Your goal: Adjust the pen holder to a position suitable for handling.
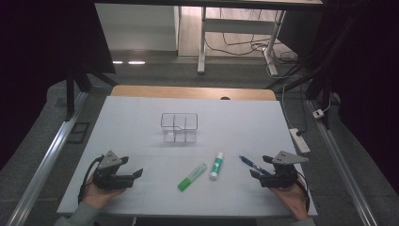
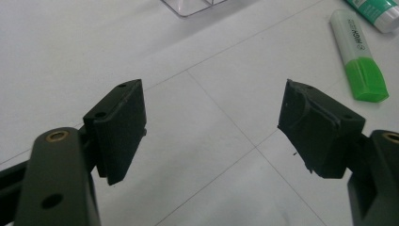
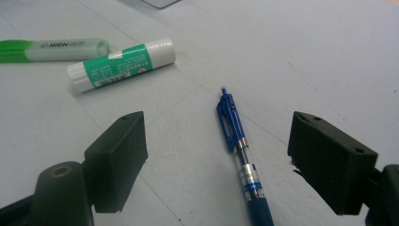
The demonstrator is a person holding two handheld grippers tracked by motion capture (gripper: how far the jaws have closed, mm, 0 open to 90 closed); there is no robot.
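Observation:
On the white tabletop point(image 1: 141, 127) lie a green highlighter point(image 1: 192, 177), a green-and-white glue stick point(image 1: 217, 165) and a blue pen point(image 1: 250, 165). A clear divided organizer box point(image 1: 179, 127) stands farther back at the centre. My left gripper point(image 1: 133, 174) rests at the front left, held in a hand, jaws open and empty; its own view shows the left gripper point(image 2: 211, 127) over bare table with the highlighter point(image 2: 360, 56) off to the upper right. My right gripper point(image 1: 259, 170) rests at the front right, open. In its own view the right gripper point(image 3: 216, 155) has the pen point(image 3: 240, 155) lying between its jaws, untouched.
A wooden table edge point(image 1: 193, 92) shows behind the white board. A power strip point(image 1: 299, 140) and cables lie on the floor to the right, metal rails run along both sides, and desk legs stand at the back.

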